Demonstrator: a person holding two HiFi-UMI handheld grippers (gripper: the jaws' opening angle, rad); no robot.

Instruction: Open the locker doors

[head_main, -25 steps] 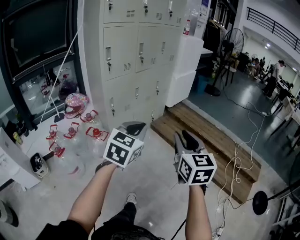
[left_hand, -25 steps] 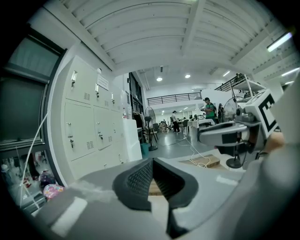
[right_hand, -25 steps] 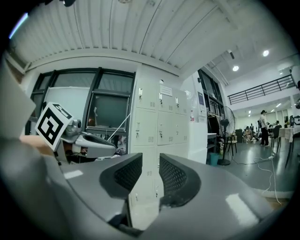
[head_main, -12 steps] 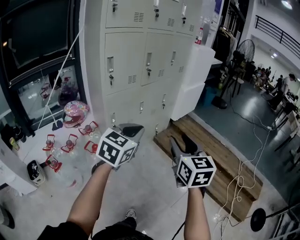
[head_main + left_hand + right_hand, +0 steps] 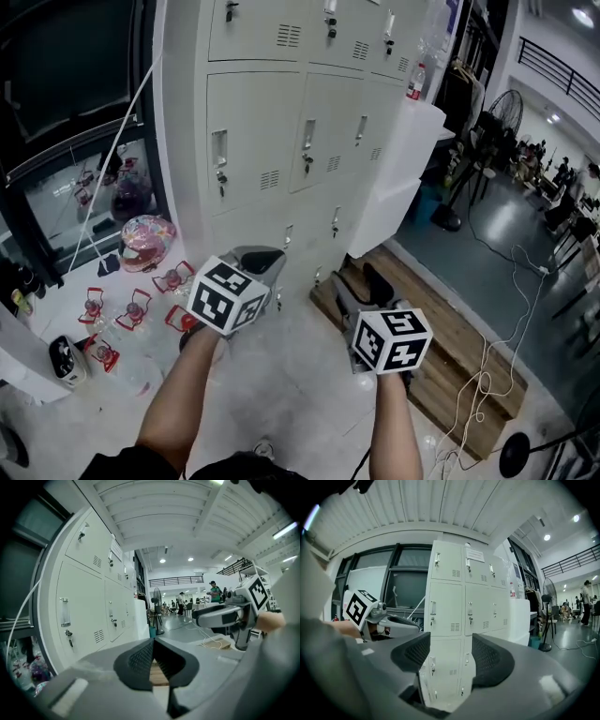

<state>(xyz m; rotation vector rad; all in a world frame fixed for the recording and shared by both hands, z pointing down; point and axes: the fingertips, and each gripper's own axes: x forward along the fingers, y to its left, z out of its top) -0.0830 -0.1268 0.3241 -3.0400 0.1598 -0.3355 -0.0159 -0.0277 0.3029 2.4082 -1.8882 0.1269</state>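
The locker doors [image 5: 253, 141] are being faced closed, standing ahead of both claws and well apart from them, with keys hanging at their latches. The left claw [image 5: 258, 259] is being held with its jaws together and nothing between them, while the right claw [image 5: 362, 281], just beside it, is being held wide, its jaws having just been opening, with nothing gripped between them. A pink helmet [image 5: 143, 232] is being shown lying on the floor [image 5: 281, 375] left of the doors, and a wooden platform [image 5: 459, 356] to their right.
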